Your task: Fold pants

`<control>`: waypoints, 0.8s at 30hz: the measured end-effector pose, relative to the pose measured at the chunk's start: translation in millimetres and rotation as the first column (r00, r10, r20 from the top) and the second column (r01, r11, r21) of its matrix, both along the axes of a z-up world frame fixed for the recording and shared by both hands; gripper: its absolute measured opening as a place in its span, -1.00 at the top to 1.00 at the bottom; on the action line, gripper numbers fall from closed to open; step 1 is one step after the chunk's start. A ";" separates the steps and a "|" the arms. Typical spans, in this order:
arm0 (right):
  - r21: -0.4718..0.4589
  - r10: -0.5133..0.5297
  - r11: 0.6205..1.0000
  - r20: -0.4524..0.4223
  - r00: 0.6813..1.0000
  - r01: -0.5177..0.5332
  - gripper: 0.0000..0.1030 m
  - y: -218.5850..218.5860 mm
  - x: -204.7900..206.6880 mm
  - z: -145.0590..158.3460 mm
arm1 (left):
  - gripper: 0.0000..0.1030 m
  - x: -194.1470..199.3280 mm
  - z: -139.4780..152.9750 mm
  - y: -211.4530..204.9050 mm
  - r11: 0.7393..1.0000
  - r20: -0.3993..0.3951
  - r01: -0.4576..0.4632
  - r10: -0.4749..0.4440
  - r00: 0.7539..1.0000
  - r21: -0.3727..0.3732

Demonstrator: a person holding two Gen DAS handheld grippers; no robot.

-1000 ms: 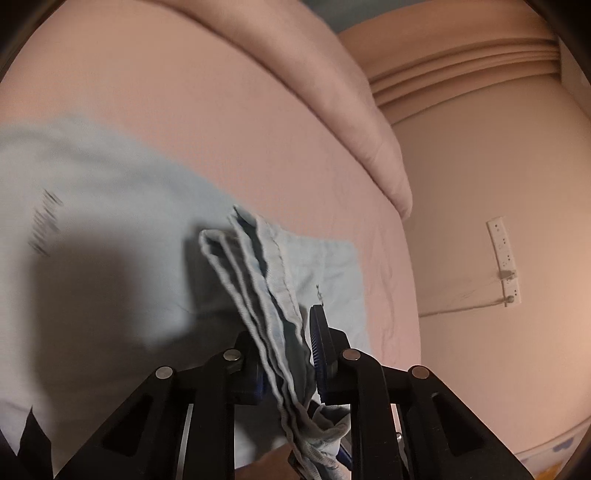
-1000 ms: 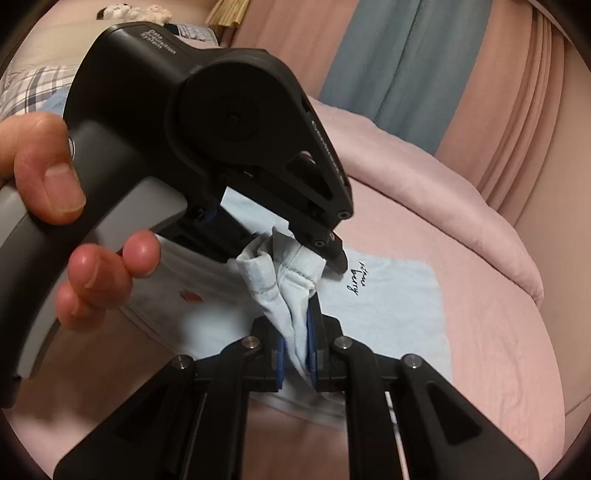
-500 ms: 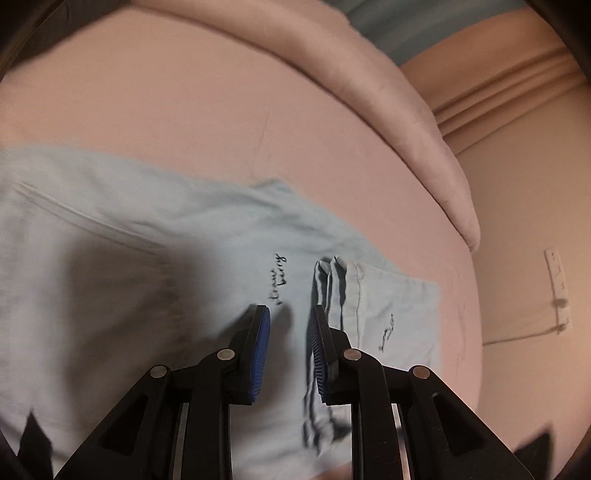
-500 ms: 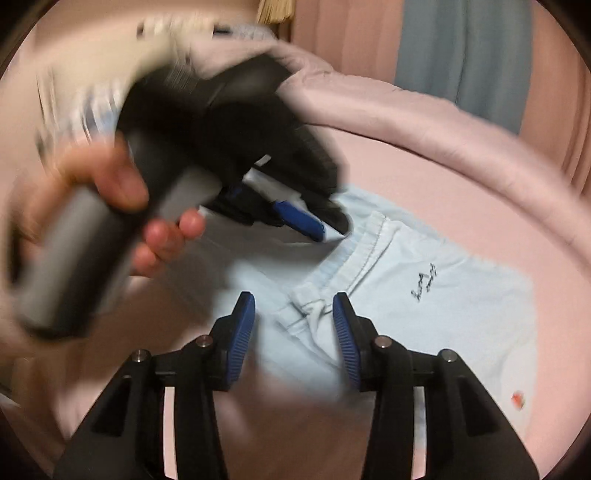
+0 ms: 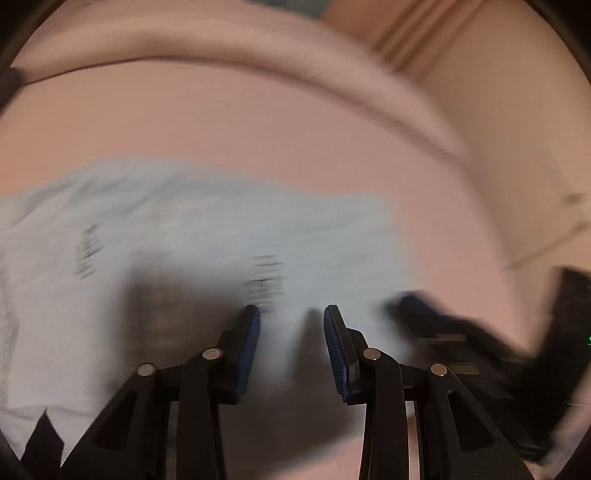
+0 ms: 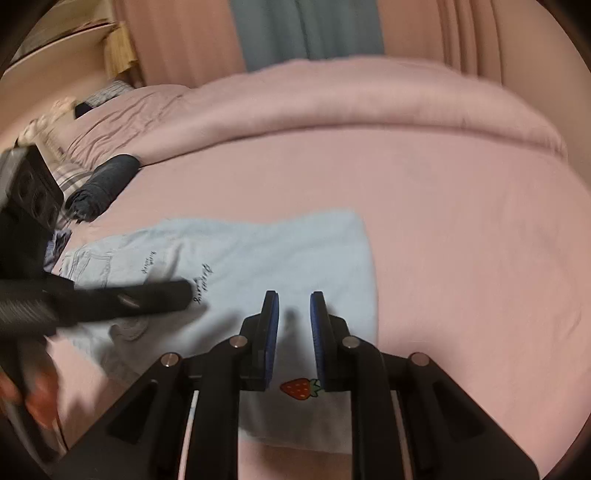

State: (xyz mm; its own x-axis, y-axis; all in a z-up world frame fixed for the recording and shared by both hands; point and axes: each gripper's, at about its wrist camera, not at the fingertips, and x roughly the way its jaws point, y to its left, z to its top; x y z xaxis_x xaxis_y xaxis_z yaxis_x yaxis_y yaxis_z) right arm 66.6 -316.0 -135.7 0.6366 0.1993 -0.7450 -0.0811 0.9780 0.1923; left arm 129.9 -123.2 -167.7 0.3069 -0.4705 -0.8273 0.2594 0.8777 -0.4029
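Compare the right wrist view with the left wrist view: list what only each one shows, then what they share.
Only the right wrist view: the red strawberry print on the pants, the dark rolled garment, the blue-grey curtain, and the left claw reaching in from the left, blurred.

Only the left wrist view: the right claw coming in from the right, blurred. The whole picture is smeared by motion.

Both: the light blue pants lying flat on the pink bed, dark lettering on the cloth, a pink duvet behind, and each view's own claw open and empty.
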 end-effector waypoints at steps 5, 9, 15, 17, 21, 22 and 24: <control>-0.048 0.023 0.998 -0.061 0.998 -0.026 0.66 2.9 5.7 -14.1 | 0.91 -6.4 -6.3 62.0 0.994 -0.008 -0.110 0.110 0.994 -0.009; -0.045 0.107 0.993 -0.040 0.993 -0.109 0.59 18.2 15.2 4.6 | 0.91 -22.1 -5.0 71.7 0.996 -0.005 -0.075 0.075 0.997 -0.051; -0.028 0.310 0.949 -0.079 0.948 -0.313 0.79 83.9 57.8 -3.2 | 0.96 -28.2 -5.3 84.6 0.991 -0.032 -0.096 0.093 0.995 -0.095; -0.037 0.370 0.925 -0.138 0.919 -0.378 0.82 111.4 75.5 -17.5 | 0.98 -31.2 -7.4 93.9 0.990 -0.045 -0.093 0.089 0.995 -0.109; -0.021 0.374 0.922 -0.196 0.906 -0.386 0.88 133.9 109.5 -29.9 | 0.98 -30.8 -2.9 90.6 0.991 -0.067 -0.069 0.061 0.996 -0.118; 0.000 0.361 0.929 -0.223 0.905 -0.371 0.88 133.3 116.3 -30.7 | 0.98 -34.6 -2.7 92.5 0.989 -0.076 -0.066 0.057 0.996 -0.129; 0.028 0.370 0.927 -0.243 0.897 -0.374 0.86 126.1 120.2 -25.0 | 0.98 -43.6 -2.3 99.9 0.986 -0.084 -0.068 0.056 0.995 -0.149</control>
State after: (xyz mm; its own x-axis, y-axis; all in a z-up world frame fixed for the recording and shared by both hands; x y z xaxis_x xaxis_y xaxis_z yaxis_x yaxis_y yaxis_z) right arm 186.8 -189.8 -160.7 0.3212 0.3712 -0.8712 -0.3935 0.8891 0.2337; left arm 86.3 -23.4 -170.0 0.2755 -0.5745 -0.7707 0.1684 0.8182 -0.5497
